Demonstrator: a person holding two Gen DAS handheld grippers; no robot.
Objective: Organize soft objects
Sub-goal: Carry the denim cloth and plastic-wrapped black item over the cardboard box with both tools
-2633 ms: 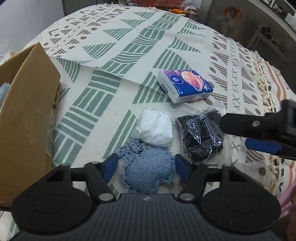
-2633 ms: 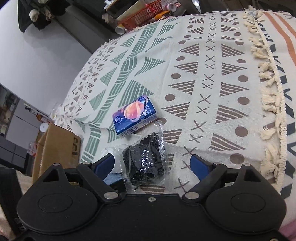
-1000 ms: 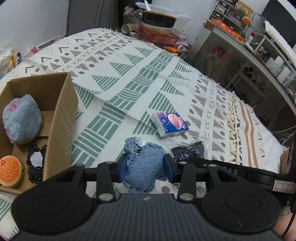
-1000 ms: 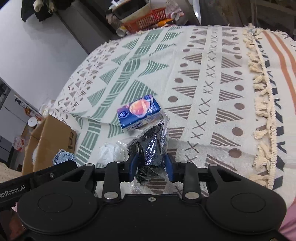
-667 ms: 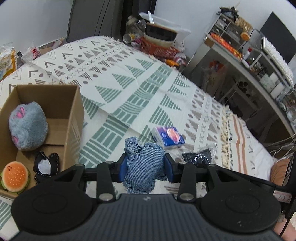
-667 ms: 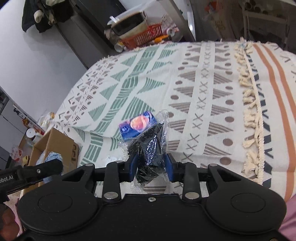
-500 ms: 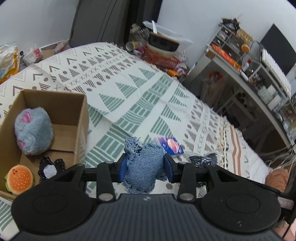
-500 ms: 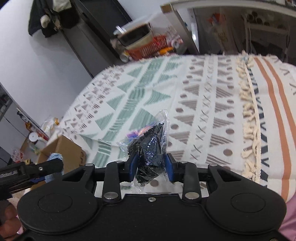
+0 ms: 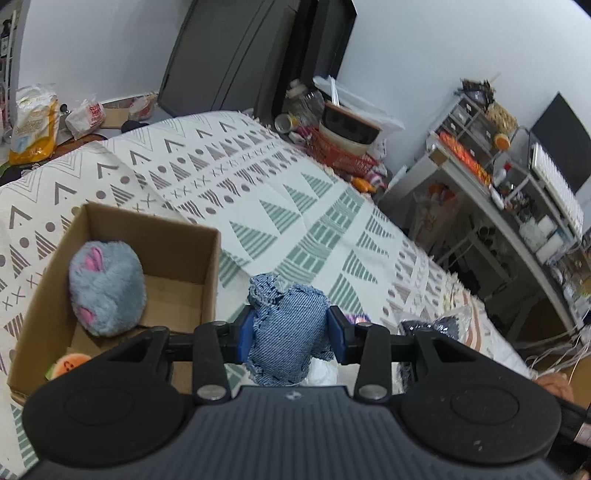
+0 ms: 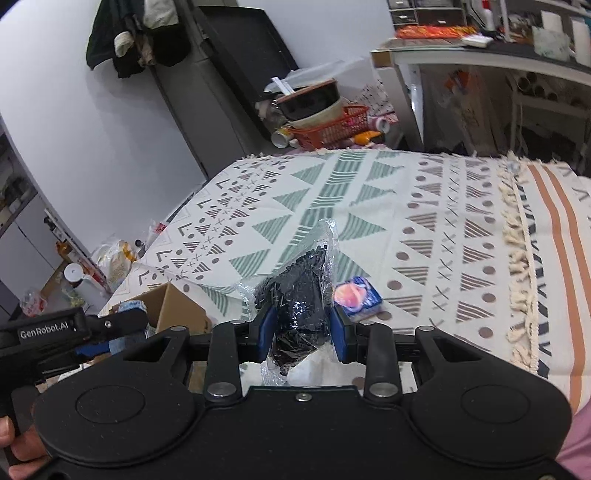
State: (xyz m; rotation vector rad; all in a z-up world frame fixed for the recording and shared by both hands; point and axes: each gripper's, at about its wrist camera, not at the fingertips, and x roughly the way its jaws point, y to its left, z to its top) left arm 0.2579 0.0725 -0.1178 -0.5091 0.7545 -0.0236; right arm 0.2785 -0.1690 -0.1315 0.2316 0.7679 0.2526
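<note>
Item 1: left gripper [image 9: 291, 332], jaws clamped on denim toy [image 9: 286, 332], carried. Item 2: right gripper [image 10: 301, 328], jaws clamped on bagged black item [image 10: 301, 306]. I judge next: drop both in cardboard box [image 9: 210, 266], left.

This looks like a room in a home, used for living and for storing things. A big bed [image 10: 424, 206] is covered with a cream blanket [image 9: 258, 192] that has green triangles and tassels. Dark clothes [image 10: 136, 33] hang up high on the white wall. At the far end of the bed sit an orange basket [image 10: 332, 129] with bowls [image 10: 310, 101] stacked in it and a can. Snack bags [image 9: 33, 125] lie on the floor. A grey shelf rack [image 9: 517, 192] is full of small bottles and boxes. A cardboard box [image 9: 177, 236] holds soft toys.
</note>
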